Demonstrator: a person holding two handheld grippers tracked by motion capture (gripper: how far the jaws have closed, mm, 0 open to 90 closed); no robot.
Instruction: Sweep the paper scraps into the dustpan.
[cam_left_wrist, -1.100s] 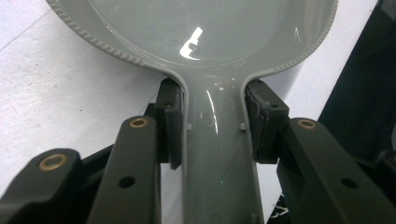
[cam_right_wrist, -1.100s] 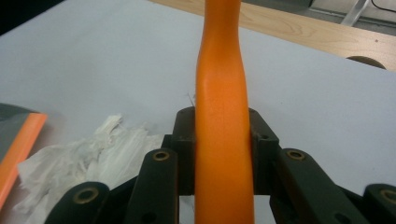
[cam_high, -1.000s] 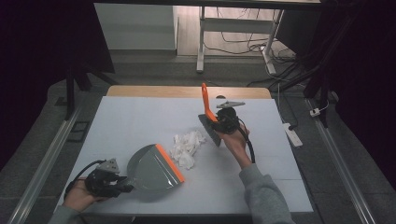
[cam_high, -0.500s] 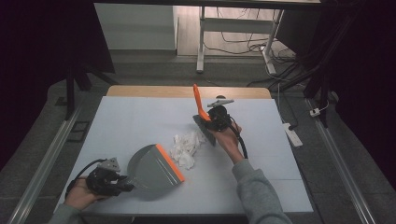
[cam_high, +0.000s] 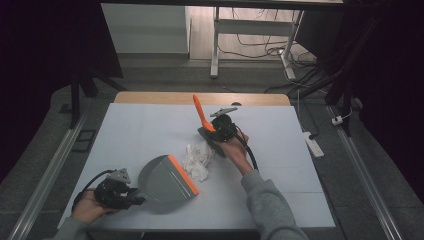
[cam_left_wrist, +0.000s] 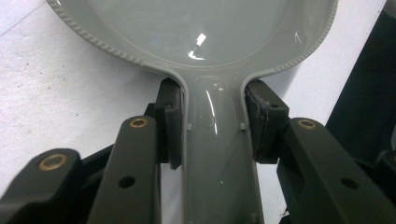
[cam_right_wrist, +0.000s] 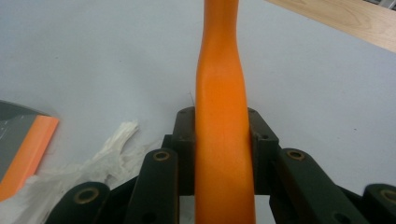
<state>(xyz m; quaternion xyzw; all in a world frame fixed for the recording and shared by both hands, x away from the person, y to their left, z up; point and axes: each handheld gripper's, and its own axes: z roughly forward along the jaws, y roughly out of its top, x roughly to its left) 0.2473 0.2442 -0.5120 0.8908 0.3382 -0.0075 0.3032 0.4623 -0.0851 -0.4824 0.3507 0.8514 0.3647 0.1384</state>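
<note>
Right gripper (cam_high: 212, 134) moved its clamped brush (cam_high: 200, 112) toward the paper (cam_high: 197, 157); left gripper (cam_high: 131, 197) fingers clamp the dustpan (cam_high: 162, 182)

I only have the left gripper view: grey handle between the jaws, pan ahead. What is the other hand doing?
Observer: The right gripper is shut on a brush by its orange handle.
Operator: Anything to sweep?
Observer: A white crumpled wad lies on the table, between the brush and the dustpan.
Operator: Does the pan face it?
Observer: Yes, its orange lip is turned toward the wad, right beside it.
</note>
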